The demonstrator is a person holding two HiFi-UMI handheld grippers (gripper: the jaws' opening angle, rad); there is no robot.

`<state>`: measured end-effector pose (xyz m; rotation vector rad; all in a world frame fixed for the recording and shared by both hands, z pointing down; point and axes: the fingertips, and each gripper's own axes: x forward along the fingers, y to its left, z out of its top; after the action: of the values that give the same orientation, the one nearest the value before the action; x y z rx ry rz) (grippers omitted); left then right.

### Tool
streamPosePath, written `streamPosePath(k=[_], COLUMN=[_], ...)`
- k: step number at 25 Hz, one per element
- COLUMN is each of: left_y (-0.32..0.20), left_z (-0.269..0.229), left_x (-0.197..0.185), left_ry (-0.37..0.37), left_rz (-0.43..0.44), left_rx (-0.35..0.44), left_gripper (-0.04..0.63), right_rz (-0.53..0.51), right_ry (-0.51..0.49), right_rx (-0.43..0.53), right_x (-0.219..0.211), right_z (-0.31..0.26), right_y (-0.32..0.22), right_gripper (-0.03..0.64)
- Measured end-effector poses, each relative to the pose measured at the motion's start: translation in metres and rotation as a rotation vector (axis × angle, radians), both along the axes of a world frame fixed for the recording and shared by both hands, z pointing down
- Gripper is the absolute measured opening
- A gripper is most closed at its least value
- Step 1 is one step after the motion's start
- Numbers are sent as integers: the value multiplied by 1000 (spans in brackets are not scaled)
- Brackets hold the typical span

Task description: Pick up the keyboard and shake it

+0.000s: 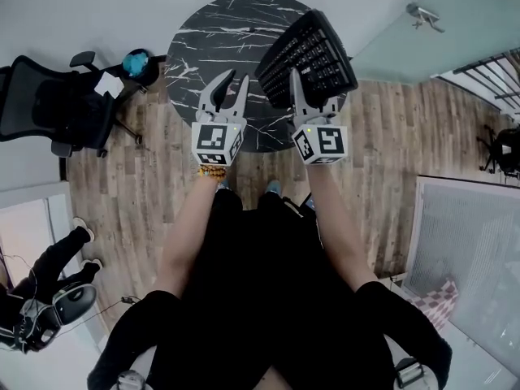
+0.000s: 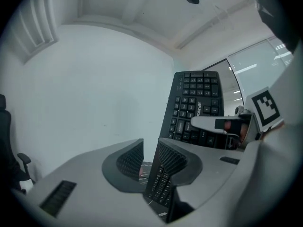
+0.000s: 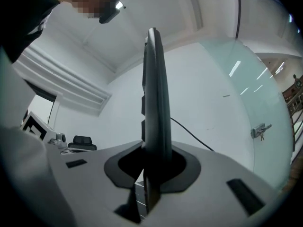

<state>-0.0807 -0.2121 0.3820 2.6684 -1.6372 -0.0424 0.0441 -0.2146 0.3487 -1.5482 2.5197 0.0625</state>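
Note:
A black keyboard (image 1: 309,55) hangs tilted above the right part of a round black marble table (image 1: 203,39). My right gripper (image 1: 307,84) is shut on its near long edge. The right gripper view shows the keyboard (image 3: 154,103) edge-on and upright, pinched between the jaws of that gripper (image 3: 152,160). My left gripper (image 1: 237,78) stands open just left of the keyboard's left end, with a gap between its fingers. In the left gripper view the keyboard (image 2: 196,108) rises beyond the jaws, and its lower end shows through the gap of the gripper (image 2: 149,162), untouched by the pads.
A black office chair (image 1: 57,104) and a blue object (image 1: 136,62) stand left of the table on the wood floor. A glass wall with a handle (image 1: 422,15) lies to the far right. Another person's legs (image 1: 49,266) show at lower left, a white unit (image 1: 463,242) at right.

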Motion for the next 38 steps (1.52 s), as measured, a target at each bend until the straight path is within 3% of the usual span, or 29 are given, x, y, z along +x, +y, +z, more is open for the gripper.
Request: streamPosePath(k=[7,11,20,29,38], left_y=[-3,-3,-8,-9,-12], left_z=[-5,-9,-9,6,9], left_x=[-2,0,-2,-15,-22], left_ry=[-7,-11,-19,-38,-41], left_rz=[-29,-22,-43,-67,-75], left_rx=[12,20,29,20,12], left_gripper=[66,64,58,54,54], right_rz=[14,9,67,65,54], right_ry=[42,128,587,903,928], right_rx=[4,23,169,279,266], right_x=[-3,-10,-35,-60,-65], right_z=[5,1,-10,13,20], right_y=[-3,-2,-5,1,-2], right_gripper=[81,80,81,84,84])
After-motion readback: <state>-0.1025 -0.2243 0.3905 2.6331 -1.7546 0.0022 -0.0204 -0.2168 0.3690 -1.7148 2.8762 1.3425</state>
